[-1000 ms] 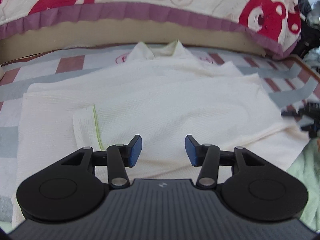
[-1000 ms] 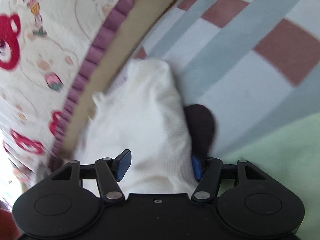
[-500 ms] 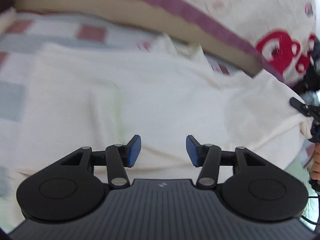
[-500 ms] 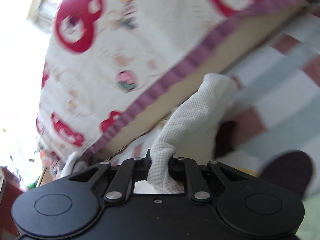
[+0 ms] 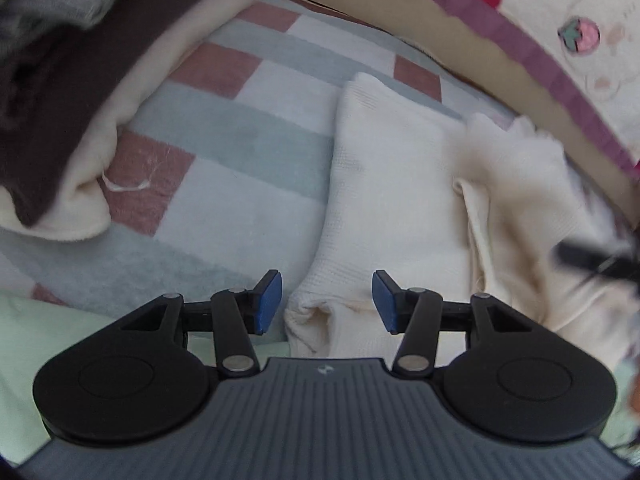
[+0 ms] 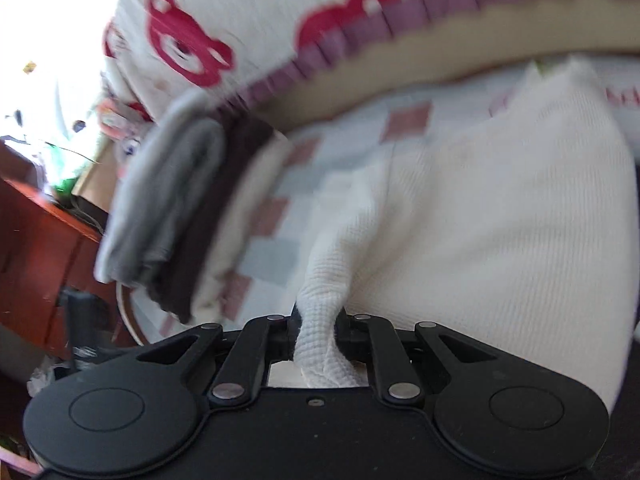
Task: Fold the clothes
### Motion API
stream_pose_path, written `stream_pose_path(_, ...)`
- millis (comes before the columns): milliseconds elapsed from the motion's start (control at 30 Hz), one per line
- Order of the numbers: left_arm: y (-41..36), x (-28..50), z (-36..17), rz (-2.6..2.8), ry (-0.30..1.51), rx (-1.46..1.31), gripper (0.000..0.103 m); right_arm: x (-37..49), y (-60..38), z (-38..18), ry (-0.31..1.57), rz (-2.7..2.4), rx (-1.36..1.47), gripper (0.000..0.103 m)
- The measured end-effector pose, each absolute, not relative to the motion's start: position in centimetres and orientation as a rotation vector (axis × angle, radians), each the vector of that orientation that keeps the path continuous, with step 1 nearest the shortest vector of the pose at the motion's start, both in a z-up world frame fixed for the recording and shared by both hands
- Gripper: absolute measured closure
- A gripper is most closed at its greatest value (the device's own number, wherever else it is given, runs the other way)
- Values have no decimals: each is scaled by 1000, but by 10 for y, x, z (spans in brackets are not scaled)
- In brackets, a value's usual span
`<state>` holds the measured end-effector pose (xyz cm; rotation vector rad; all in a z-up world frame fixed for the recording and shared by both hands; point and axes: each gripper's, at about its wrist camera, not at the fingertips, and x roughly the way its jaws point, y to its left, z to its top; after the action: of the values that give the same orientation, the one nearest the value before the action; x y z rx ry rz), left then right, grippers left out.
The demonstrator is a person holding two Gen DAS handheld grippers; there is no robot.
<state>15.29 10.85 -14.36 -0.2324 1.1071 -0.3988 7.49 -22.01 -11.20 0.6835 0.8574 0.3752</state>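
A cream waffle-knit garment (image 5: 392,184) lies on the checked bed cover, partly folded, with one corner bunched just in front of my left gripper (image 5: 327,302). The left gripper is open and holds nothing; that corner lies between its blue pads (image 5: 267,300). In the right wrist view my right gripper (image 6: 318,334) is shut on a twisted edge of the same garment (image 6: 500,232), lifting it so the cloth drapes off to the right. The right gripper shows as a dark blur (image 5: 588,258) at the right edge of the left wrist view.
A stack of folded clothes (image 5: 60,92), grey, dark brown and cream, sits at the left on the checked cover (image 5: 240,128); the same stack (image 6: 180,208) shows in the right wrist view. A bear-print quilt (image 6: 248,24) runs along the far side. A wooden cabinet (image 6: 36,240) stands beyond the bed.
The right gripper closed on the garment's edge and carried it up and leftwards across the garment. The left gripper swung left to the garment's near left corner, still open.
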Motion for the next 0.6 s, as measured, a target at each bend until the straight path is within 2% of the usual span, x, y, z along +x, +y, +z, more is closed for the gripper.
stream_pose_path(200,119,161,-137,-511,1031,-425,56,74,-222,-107,846,367,763,89)
stream_pose_path(367,146,176,-130,-655,929,-769,55,83,-192,-86,768,437,798,89)
stream_pose_path(600,162,185,-149,-580,1018,-854,55,104,-129,-135,915,390,624,89)
